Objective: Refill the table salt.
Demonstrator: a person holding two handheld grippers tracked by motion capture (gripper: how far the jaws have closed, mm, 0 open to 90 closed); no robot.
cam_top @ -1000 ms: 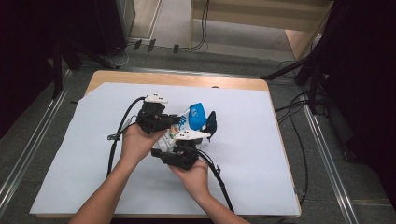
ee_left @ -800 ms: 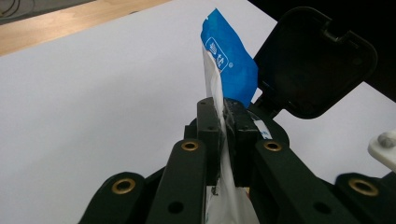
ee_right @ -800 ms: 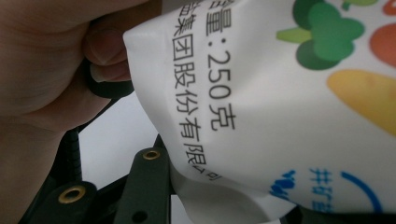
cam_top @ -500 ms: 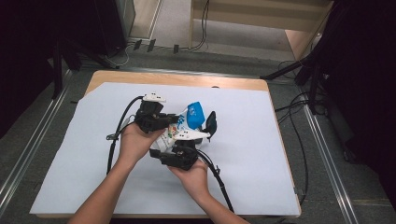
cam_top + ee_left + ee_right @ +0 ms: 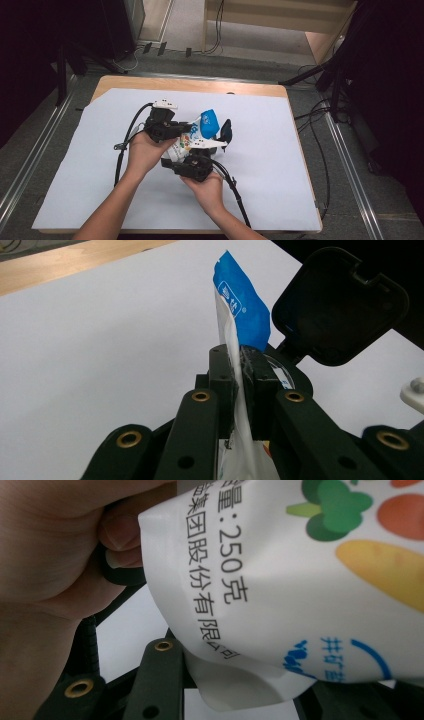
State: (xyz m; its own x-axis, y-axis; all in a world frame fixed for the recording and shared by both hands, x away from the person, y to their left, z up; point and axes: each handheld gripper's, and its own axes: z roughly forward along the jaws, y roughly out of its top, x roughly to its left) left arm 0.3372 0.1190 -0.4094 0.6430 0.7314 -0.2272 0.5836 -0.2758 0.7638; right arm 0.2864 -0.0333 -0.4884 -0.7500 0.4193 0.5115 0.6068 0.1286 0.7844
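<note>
White plastic with a blue top edge and printed vegetables makes up the pouch [image 5: 199, 131] that both hands hold just above the middle of the table [image 5: 300, 200], which is covered by a pale sheet [image 5: 90, 165]. The left gripper [image 5: 186, 128] is clenched on the pouch: in the left gripper view its fingers [image 5: 224, 385] pinch the thin film flat between them, with the blue edge [image 5: 245, 310] standing up past them and a black hinged flap [image 5: 340, 305] just behind. The right gripper [image 5: 212, 145] sits at the pouch's lower part; in the right gripper view the printed film [image 5: 300, 580] drapes over its fingers [image 5: 159, 672] and hides the pads, so whether they press on it cannot be told, though its jaws have just been closing with the film between them. The left hand [image 5: 145, 152] shows in that view close beside the pouch. Compared with a second ago, both hands and the pouch lie in the same spot on the table; the blue top leans the same way and the cables [image 5: 232, 187] trail as before.
</note>
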